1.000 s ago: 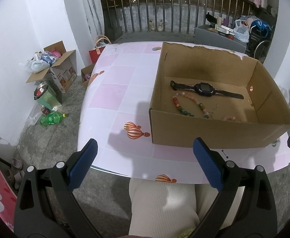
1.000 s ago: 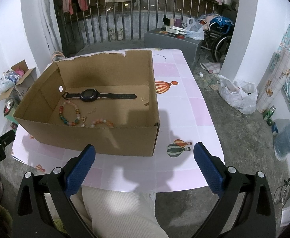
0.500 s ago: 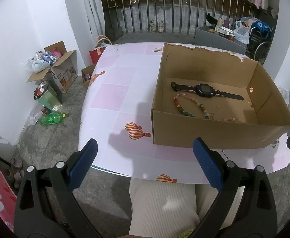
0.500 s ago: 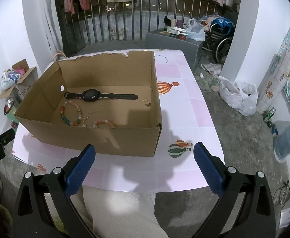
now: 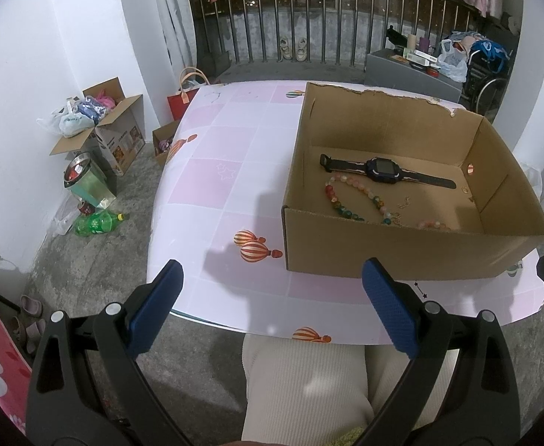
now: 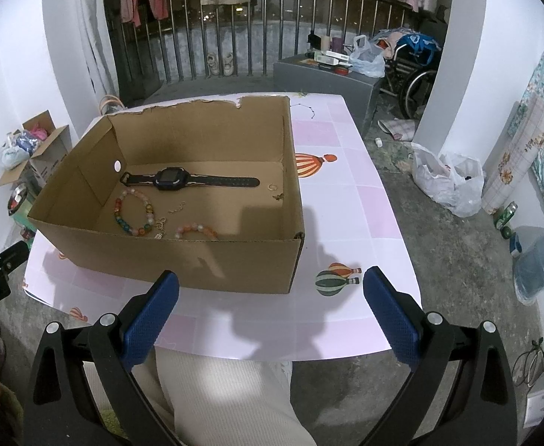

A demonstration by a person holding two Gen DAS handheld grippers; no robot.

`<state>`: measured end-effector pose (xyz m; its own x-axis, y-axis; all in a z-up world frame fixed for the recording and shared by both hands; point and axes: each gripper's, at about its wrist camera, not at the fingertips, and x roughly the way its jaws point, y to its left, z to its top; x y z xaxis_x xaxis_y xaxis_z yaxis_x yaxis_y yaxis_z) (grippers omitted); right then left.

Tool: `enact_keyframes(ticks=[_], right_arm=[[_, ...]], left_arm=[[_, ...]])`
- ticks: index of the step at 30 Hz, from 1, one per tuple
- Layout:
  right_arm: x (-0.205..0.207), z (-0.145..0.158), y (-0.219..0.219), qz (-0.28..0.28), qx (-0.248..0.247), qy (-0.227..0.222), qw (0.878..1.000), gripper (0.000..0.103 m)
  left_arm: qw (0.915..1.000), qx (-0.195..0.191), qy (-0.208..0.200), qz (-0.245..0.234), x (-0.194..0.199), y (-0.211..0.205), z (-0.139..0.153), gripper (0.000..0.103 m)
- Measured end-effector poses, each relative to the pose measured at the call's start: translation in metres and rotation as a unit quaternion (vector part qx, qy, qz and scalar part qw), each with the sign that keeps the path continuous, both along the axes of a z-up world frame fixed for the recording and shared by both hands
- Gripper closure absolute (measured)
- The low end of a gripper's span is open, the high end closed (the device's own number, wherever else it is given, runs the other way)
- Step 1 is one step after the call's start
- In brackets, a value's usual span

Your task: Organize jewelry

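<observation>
A table with a pink checked cloth printed with hot-air balloons fills the middle of both views. An open cardboard box sits on it. Below the table's near edge hang two hand-held grippers, the left gripper and the right gripper, each with blue-padded jaws spread wide and gripping nothing. Inside the box, a dark wristwatch lies flat toward the far wall. Nearer lie a multicoloured bead bracelet and a smaller peach bead bracelet, with a small ring near the right wall.
</observation>
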<state>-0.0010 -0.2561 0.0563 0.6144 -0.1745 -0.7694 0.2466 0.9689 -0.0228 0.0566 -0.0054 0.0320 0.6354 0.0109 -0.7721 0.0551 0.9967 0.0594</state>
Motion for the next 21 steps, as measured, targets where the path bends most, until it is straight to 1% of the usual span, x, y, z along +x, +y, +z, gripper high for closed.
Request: enact_keyframes(ticks=[21], right_arm=[[-0.0002,-0.0012,-0.0006,0.000,0.001,0.001,1.000,0.006]], left_arm=[[1.0000,0.000,0.001,0.000,-0.0002,-0.0003,-0.0002,0.010]])
